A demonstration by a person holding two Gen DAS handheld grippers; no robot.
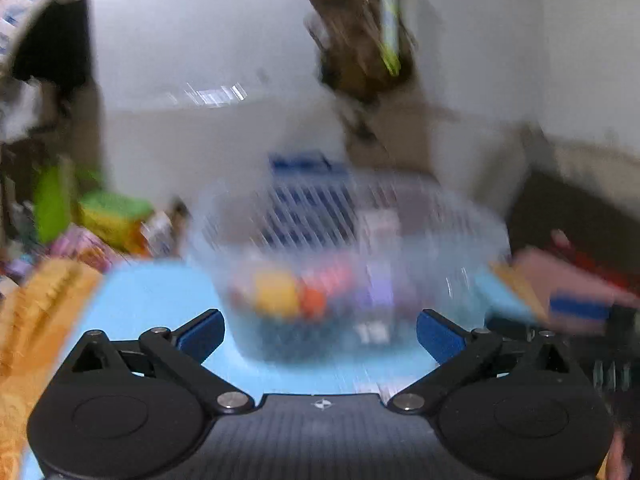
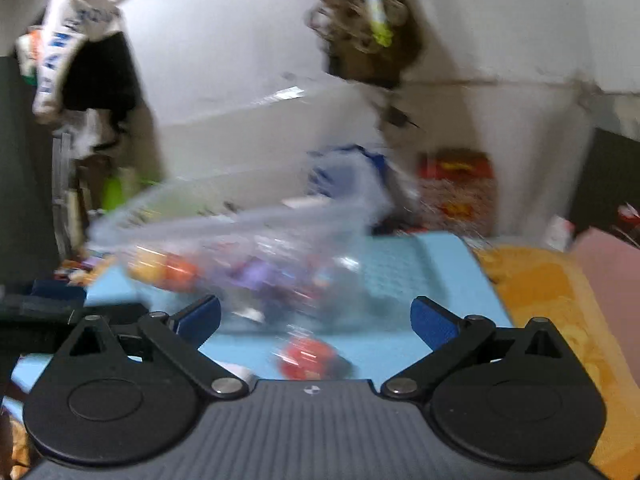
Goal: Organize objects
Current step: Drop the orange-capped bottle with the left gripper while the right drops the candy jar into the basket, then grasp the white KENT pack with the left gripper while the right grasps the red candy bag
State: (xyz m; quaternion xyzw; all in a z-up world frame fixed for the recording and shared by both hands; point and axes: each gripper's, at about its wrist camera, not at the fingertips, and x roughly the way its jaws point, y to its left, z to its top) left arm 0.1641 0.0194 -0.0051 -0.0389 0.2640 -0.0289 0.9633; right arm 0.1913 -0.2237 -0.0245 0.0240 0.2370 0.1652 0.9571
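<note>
Both views are motion-blurred. A clear plastic tub stands on a light blue mat and holds small items: yellow, orange-red and purple ones. My left gripper is open and empty just in front of the tub. In the right wrist view the tub lies ahead to the left. A small red object lies on the mat between the fingers of my right gripper, which is open and holds nothing.
An orange patterned cloth borders the mat; it also shows in the right wrist view. A blue-and-white slatted basket stands behind the tub. Green and yellow boxes sit at left, pink items at right. White walls behind.
</note>
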